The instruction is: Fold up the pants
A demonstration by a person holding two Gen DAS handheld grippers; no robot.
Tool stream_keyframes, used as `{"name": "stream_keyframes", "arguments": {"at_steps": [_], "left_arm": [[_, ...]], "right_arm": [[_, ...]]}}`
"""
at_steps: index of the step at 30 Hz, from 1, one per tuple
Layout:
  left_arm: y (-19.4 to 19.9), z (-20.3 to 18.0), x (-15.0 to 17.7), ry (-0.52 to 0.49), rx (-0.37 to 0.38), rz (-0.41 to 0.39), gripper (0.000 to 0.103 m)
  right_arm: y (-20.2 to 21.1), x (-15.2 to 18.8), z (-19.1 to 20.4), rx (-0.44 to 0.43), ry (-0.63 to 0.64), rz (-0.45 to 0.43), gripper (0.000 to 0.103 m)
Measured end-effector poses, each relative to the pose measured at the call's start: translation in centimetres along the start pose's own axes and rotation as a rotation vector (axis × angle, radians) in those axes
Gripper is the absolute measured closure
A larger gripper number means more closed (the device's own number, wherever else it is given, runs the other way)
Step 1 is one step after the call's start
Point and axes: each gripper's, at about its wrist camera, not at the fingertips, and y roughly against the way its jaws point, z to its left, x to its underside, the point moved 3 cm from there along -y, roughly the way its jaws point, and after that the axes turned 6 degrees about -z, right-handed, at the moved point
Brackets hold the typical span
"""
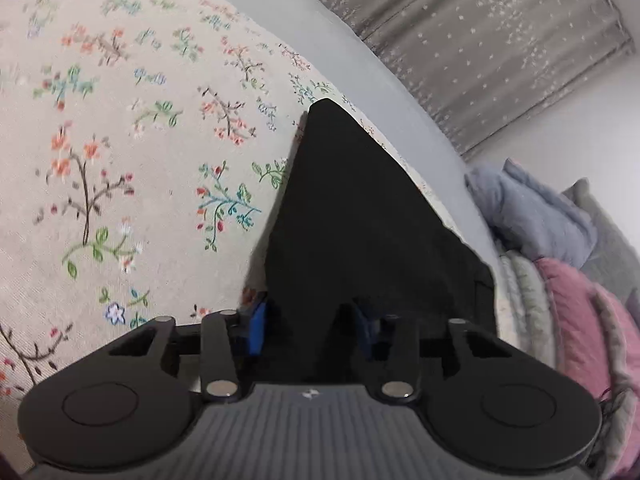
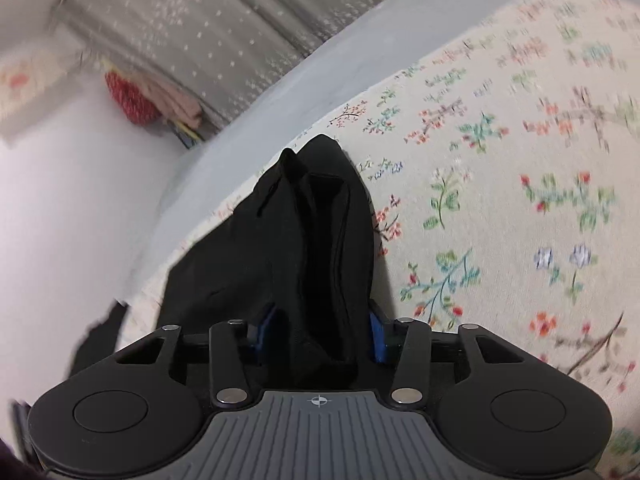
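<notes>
The black pants (image 1: 352, 216) hang from my left gripper (image 1: 312, 328), whose blue pads (image 1: 258, 330) are shut on the cloth; the fabric stretches away to a point over the floral bedspread (image 1: 120, 160). In the right wrist view the pants (image 2: 304, 232) are bunched and folded between the blue pads (image 2: 376, 336) of my right gripper (image 2: 324, 332), which is shut on them. Both grippers hold the pants lifted above the bed. The fingertips are hidden by the cloth.
The bed has a cream floral cover (image 2: 500, 200) with a grey-blue sheet edge (image 1: 400, 88). A grey patterned curtain (image 1: 500, 40) hangs behind. Piled pink and grey bedding (image 1: 560, 280) lies at the right. A red item (image 2: 130, 98) sits by the white wall.
</notes>
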Motion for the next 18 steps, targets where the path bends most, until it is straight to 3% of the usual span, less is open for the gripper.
{"name": "stream_keyframes", "arguments": {"at_steps": [4,6,7,9,10,13,18], "left_arm": [[-0.3,1.1,-0.5,0.08,0.056,0.035,0.048],[-0.1,0.8,-0.4,0.062,0.052,0.032,0.048],[-0.1,0.4,-0.2,0.032,0.041,0.025,0.05],[0.0,-0.1,0.2,-0.015,0.01,0.015,0.076],[0.0,-0.1,0.3,-0.008,0.007,0.015,0.082],[0.8,0.3,-0.3,0.036,0.001,-0.005,0.085],[3.3,-1.0,-1.5,0.022,0.0,-0.03,0.086]], "right_arm": [[-0.3,0.2,0.1,0.001,-0.005,-0.003,0.058],[-0.4,0.2,0.1,-0.003,-0.013,-0.002,0.058],[-0.4,0.2,0.1,-0.003,-0.012,-0.004,0.061],[-0.4,0.4,0.3,0.022,0.008,-0.013,0.07],[-0.3,0.5,0.5,0.03,0.016,-0.017,0.074],[0.2,0.5,2.1,0.06,0.065,-0.041,0.078],[1.6,0.3,5.0,0.073,0.107,-0.07,0.087]]}}
